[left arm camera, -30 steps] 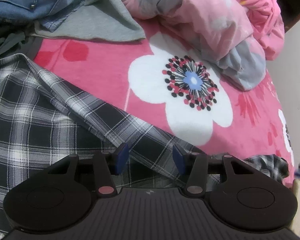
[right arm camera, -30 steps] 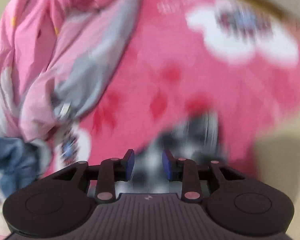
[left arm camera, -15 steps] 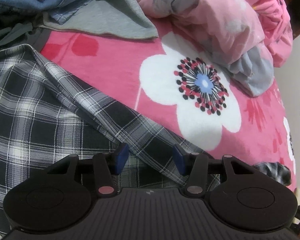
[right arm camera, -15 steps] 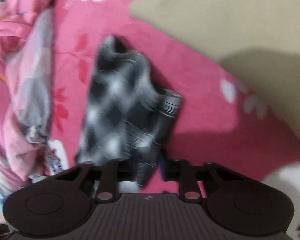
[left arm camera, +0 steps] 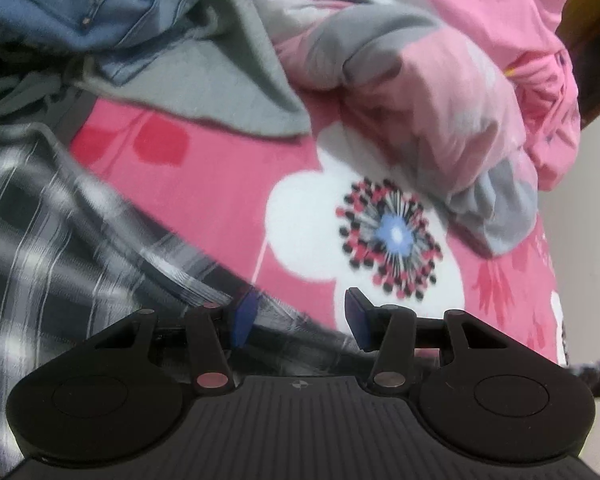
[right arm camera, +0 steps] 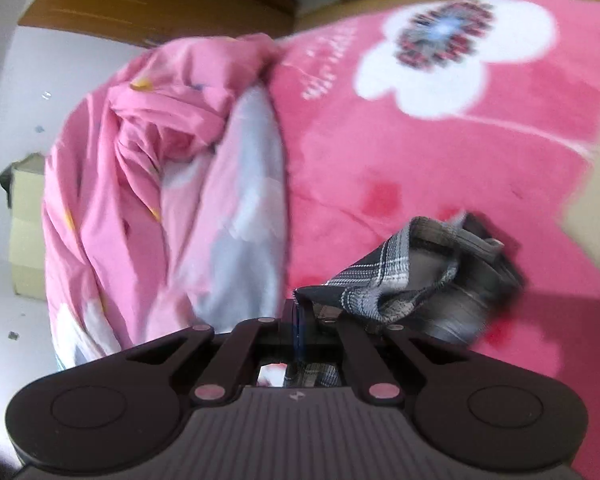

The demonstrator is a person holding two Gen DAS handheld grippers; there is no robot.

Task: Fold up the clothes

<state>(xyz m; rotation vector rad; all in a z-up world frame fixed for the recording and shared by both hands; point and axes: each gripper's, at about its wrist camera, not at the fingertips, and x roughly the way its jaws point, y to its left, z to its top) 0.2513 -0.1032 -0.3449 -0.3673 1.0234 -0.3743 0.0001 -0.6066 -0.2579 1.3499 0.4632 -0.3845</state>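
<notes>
Left wrist view, shirt: the black-and-white plaid cotton shirt (left arm camera: 60,248) lies spread over the pink floral fleece blanket (left arm camera: 220,184), its edge running under the left gripper (left arm camera: 300,314).
Left wrist view, tongs: released, jaws apart above the cloth, pinching nothing.
Left wrist view, risk: closing here could gather blanket pile with the hem.
Right wrist view, tongs: the right gripper (right arm camera: 300,318) is clenched on the shirt's cuff (right arm camera: 380,280).
Right wrist view, risk: a thin pinch; a hard pull may slip it or drag the sleeve crooked toward the crumpled pink quilt (right arm camera: 160,180).

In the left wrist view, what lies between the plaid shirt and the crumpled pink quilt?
Bare pink bedspread with its big white flower separates the plaid shirt from the pink quilt; the left wrist view shows it.
</notes>
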